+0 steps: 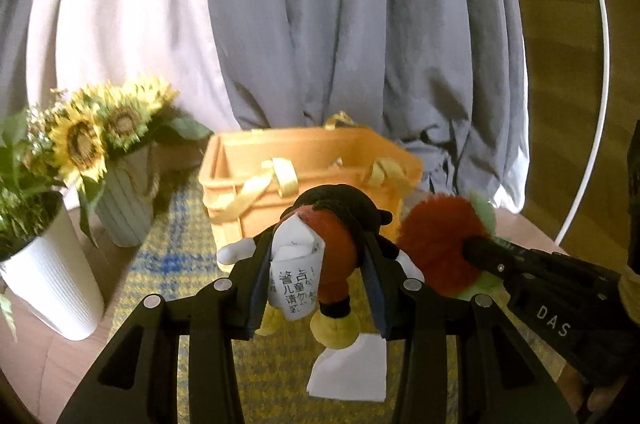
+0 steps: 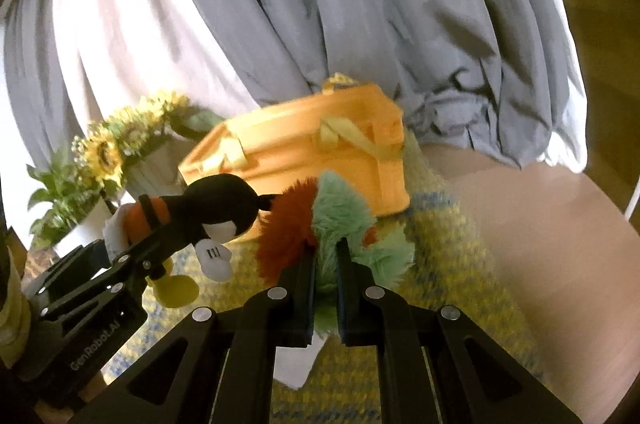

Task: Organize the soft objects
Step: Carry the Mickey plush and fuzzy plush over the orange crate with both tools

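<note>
My left gripper (image 1: 318, 244) is shut on a mouse plush toy (image 1: 334, 244) with black head, red shorts, yellow shoes and a white label, held above the mat just in front of the orange basket (image 1: 312, 160). In the right wrist view the same toy (image 2: 208, 212) hangs from the left gripper (image 2: 150, 224). My right gripper (image 2: 326, 252) is shut on a fluffy red and green plush (image 2: 320, 220), held beside the mouse toy and near the basket (image 2: 320, 144). That plush also shows in the left wrist view (image 1: 436, 240) with the right gripper (image 1: 476, 248) clamped on it.
A yellow and blue woven mat (image 1: 168, 264) covers the round table (image 2: 540, 244). A white pot with greenery (image 1: 52, 284) and a ribbed vase of sunflowers (image 1: 120, 212) stand at the left. A white paper (image 1: 352, 368) lies on the mat. Grey and white curtains (image 1: 340, 24) hang behind.
</note>
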Demonstrator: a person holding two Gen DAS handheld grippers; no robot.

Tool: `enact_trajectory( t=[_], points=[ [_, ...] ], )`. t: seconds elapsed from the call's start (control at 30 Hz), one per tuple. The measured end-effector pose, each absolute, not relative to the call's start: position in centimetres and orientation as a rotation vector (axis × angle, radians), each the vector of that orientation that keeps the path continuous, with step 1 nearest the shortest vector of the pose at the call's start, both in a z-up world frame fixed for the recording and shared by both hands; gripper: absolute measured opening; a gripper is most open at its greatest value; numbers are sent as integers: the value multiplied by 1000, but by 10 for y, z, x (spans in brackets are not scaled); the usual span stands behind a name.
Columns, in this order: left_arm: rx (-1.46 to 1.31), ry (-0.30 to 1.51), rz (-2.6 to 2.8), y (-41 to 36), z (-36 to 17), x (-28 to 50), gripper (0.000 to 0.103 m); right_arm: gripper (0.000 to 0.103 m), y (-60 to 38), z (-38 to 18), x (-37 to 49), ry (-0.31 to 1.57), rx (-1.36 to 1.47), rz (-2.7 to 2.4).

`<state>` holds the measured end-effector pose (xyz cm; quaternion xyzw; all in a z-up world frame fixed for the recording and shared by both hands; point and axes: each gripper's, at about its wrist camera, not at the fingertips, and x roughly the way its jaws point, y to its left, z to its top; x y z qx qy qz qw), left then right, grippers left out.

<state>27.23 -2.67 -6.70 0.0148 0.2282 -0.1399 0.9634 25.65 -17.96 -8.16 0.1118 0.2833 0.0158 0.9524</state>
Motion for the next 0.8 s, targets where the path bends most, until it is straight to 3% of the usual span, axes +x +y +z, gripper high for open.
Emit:
enact_trajectory(
  t=[0.8],
  points=[
    [59, 246, -176, -40, 6, 274, 41, 9, -203, -9, 280, 357, 238, 108]
  ],
)
